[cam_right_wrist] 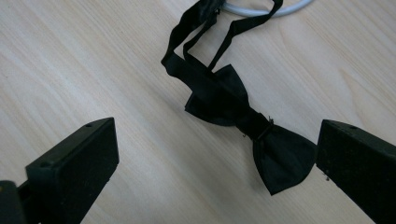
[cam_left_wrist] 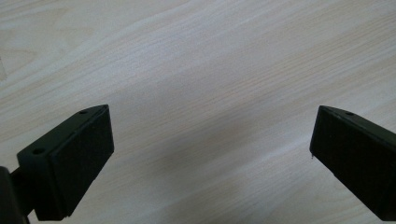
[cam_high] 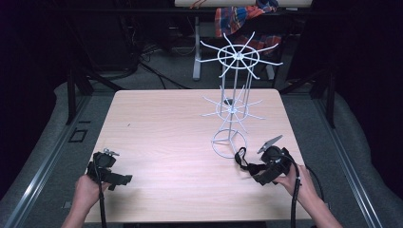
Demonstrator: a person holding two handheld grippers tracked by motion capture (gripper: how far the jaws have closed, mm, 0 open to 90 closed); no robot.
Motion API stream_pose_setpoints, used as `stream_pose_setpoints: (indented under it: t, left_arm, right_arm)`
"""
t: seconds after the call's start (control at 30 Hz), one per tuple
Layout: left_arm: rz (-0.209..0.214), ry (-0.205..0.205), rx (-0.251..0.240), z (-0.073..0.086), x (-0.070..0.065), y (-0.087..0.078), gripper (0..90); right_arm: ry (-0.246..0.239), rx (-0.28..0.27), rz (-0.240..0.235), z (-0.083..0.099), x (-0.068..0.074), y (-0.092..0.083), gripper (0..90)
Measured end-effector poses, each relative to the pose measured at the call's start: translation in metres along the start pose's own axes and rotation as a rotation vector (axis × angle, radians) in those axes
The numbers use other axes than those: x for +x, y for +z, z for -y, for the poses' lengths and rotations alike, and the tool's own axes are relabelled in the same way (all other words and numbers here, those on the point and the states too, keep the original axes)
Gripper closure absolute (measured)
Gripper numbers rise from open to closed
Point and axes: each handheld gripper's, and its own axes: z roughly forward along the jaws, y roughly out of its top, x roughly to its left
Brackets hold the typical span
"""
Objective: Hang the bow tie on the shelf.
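Note:
A black bow tie (cam_right_wrist: 243,116) lies flat on the wooden table (cam_high: 166,133), its strap (cam_right_wrist: 196,32) running up to the white wire ring base (cam_right_wrist: 266,9) of a stand. In the high view the bow tie (cam_high: 247,164) sits just left of my right gripper (cam_high: 259,173). That right gripper (cam_right_wrist: 215,163) is open, its jaws wide on either side of the tie, the right jaw close to the tie's wing. My left gripper (cam_high: 121,180) rests at the table's front left. In its own view the left gripper (cam_left_wrist: 210,154) is open over bare wood.
A tall white wire rack (cam_high: 235,95) with two tiers of radial hooks stands at the table's right centre, its ring base (cam_high: 229,142) near the tie. Beyond the table, plaid cloth (cam_high: 237,19) lies on another stand.

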Motion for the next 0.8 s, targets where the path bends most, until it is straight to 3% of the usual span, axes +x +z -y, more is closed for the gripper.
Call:
stream_pose_setpoints:
  t: [0.27, 0.43, 0.47, 0.8]
  left_arm:
    - [0.000, -0.004, 0.000, 0.000, 0.000, 0.000, 0.0]
    - [-0.002, -0.001, 0.001, 0.000, 0.000, 0.000, 0.0]
    - [-0.002, 0.004, 0.003, 0.000, 0.000, 0.000, 0.0]
    - [-0.003, -0.003, 0.003, 0.000, 0.000, 0.000, 0.0]
  right_arm:
    - [-0.020, -0.025, 0.002, -0.010, 0.004, 0.004, 5.7]
    - [-0.030, -0.043, -0.018, -0.014, 0.006, 0.006, 16.2]
    - [-0.049, -0.036, -0.009, -0.016, 0.007, 0.007, 23.0]
    - [-0.101, -0.029, 0.018, -0.032, 0.020, 0.017, 44.6]
